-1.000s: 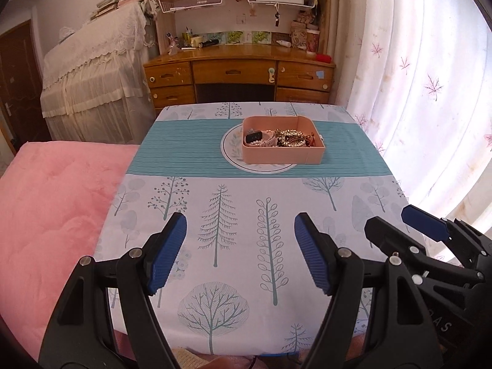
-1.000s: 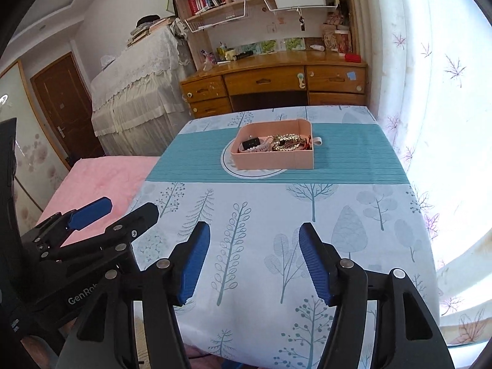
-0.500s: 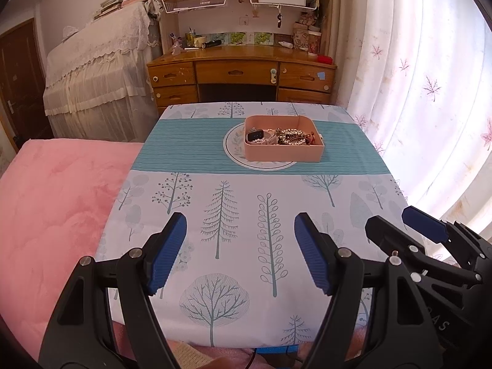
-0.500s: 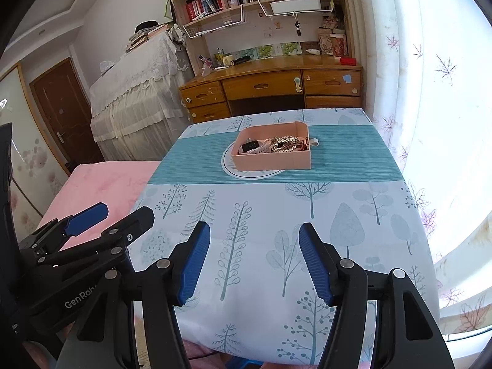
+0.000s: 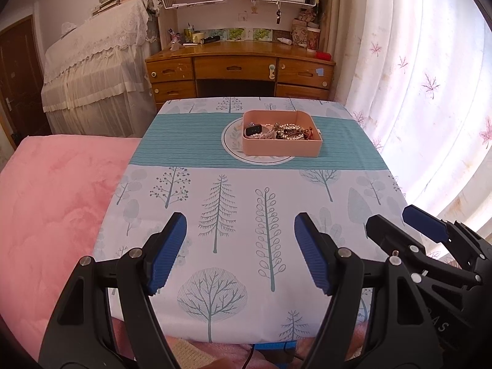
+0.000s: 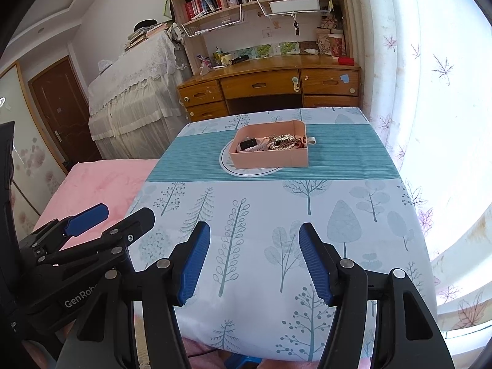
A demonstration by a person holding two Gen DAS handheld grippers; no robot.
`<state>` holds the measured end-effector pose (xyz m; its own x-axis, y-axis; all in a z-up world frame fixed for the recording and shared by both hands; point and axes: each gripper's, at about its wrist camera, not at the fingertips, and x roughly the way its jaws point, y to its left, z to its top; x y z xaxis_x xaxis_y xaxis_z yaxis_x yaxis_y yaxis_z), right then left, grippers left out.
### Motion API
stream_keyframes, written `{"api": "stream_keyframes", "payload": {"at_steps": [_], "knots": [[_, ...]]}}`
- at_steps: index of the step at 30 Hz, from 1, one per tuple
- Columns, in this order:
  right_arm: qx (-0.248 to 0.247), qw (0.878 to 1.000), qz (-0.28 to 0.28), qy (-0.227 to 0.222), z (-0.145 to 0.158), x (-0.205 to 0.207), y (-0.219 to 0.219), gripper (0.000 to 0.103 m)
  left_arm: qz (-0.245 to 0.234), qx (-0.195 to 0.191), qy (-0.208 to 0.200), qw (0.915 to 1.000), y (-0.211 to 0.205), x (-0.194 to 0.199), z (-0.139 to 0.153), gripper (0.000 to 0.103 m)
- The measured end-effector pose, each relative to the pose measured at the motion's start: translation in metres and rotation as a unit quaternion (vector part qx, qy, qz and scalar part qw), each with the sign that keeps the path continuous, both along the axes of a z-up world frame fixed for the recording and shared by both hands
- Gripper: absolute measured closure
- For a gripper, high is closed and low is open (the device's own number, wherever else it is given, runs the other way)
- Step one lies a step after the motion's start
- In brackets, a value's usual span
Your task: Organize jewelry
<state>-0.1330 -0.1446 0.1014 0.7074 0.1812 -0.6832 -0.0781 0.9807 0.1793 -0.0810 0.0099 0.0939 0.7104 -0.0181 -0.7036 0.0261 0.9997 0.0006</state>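
A pink open box [image 5: 281, 149] stands on the teal band at the far side of the table, and in the right wrist view the box [image 6: 269, 160] stands there too. Inside lie a tangle of gold and pearl jewelry [image 5: 289, 131] and a black-faced watch [image 5: 253, 129] at its left end. My left gripper [image 5: 240, 224] hovers open over the near part of the cloth, nothing between its blue pads. Beside it on the right, my right gripper [image 6: 254, 229] is open and empty too. Both are well short of the box.
The table wears a tree-print cloth [image 5: 233, 203]. A round white plate or mat [image 5: 233, 141] lies under the box. A pink blanket [image 5: 52, 190] borders the left, a bright curtain [image 5: 415, 92] the right, and a wooden desk [image 5: 240, 70] stands behind.
Both views have drifted back a little, so more of the table's near edge shows. The jaws of both grippers stand as wide as before.
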Motion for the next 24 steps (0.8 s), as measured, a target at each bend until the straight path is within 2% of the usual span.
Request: {"api": "stream_keyframes", "payload": {"at_steps": [24], "knots": [[-0.001,1.0,-0.001,0.006,-0.0023,0.0005,-0.0019,0.042,-0.001,0.001,0.009,1.0,0.0015,0.0022,-0.0062,0.033]]}}
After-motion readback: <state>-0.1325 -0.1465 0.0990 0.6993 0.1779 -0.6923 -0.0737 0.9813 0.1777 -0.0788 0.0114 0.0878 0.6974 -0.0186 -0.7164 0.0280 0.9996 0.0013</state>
